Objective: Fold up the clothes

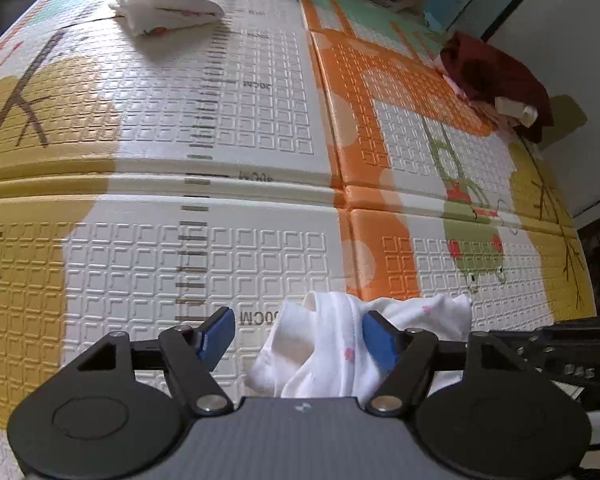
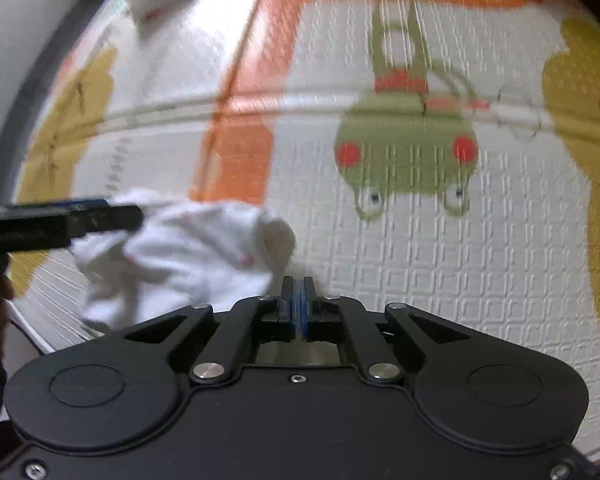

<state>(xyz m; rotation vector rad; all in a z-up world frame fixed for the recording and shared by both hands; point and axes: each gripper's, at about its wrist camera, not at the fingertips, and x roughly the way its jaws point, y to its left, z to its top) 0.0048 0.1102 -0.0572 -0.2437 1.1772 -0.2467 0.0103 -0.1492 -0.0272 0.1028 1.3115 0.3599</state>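
Note:
A crumpled white garment with small pink dots (image 1: 332, 344) lies on the play mat near its front edge. My left gripper (image 1: 300, 336) is open over it. The cloth bunches against the right blue pad (image 1: 380, 340), while the left pad stands clear of it over bare mat. In the right wrist view the same garment (image 2: 188, 248) lies just ahead and to the left of my right gripper (image 2: 299, 286). That gripper is shut, its blue pads together with no cloth showing between them. A finger of the left gripper (image 2: 80, 216) reaches over the garment's left side.
A folded white garment (image 1: 168, 8) lies at the mat's far left. A dark red pile of clothes (image 1: 496, 76) sits at the far right by a white wall. The patterned foam mat (image 1: 260, 120) stretches between them. The right gripper's body (image 1: 560, 344) shows at the right edge.

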